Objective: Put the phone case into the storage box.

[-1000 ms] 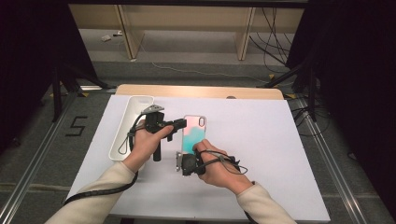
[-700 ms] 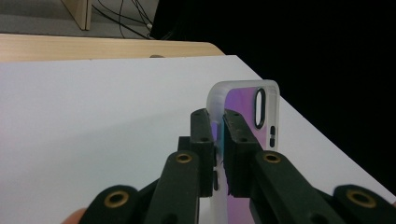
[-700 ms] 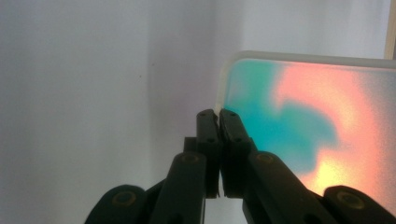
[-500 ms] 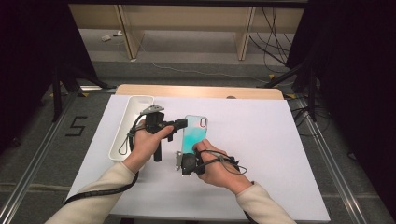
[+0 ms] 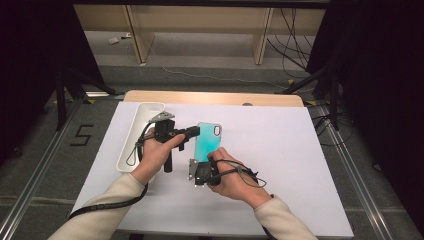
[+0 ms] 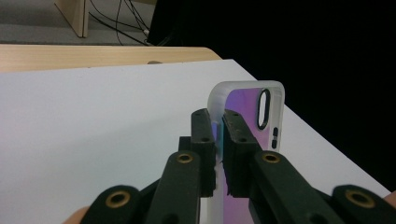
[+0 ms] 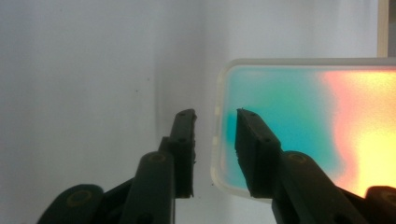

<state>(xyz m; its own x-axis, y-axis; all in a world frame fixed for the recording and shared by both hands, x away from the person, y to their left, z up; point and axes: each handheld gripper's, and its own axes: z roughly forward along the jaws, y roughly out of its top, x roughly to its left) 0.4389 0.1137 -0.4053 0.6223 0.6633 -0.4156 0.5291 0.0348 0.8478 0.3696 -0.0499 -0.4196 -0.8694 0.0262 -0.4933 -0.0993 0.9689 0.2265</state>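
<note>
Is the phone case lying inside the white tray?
No, the phone case is out on the white table, beside the white tray, pinched by the left gripper.

Bright, even overhead light — dark surroundings — soft close-up blur.

A black "5" marks the floor beside the table.

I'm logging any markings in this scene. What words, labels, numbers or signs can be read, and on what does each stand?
"5": dark figure marked on the grey floor, left of the table.
Phone case: no readable text in any view.
Tray and both grippers: no readable print.
</note>
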